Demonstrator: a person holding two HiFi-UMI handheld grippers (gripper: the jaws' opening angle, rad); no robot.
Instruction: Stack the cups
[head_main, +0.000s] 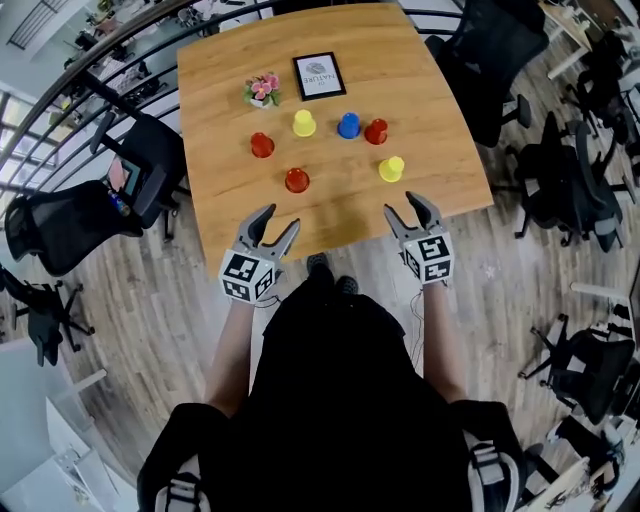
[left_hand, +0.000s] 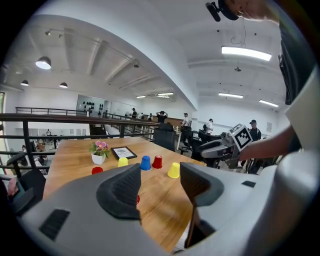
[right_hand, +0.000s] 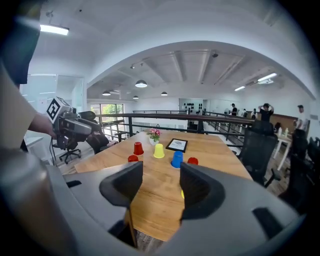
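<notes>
Six upturned cups stand apart on the wooden table (head_main: 230, 70): a red cup (head_main: 262, 145), a yellow cup (head_main: 304, 123), a blue cup (head_main: 348, 125), a second red cup (head_main: 376, 131), a second yellow cup (head_main: 391, 168) and a third red cup (head_main: 297, 180). My left gripper (head_main: 281, 219) hovers open at the table's near edge, just short of the third red cup. My right gripper (head_main: 402, 205) is open too, near the edge below the second yellow cup. Nothing sits between either pair of jaws. The left gripper view shows the blue cup (left_hand: 145, 162) beyond my left gripper (left_hand: 161, 176). The right gripper view shows it (right_hand: 176, 159) beyond my right gripper (right_hand: 161, 172).
A small pot of pink flowers (head_main: 263, 89) and a framed card (head_main: 318, 76) stand at the table's far side behind the cups. Black office chairs (head_main: 150, 165) ring the table, one (head_main: 495, 60) at the right. A railing runs along the left.
</notes>
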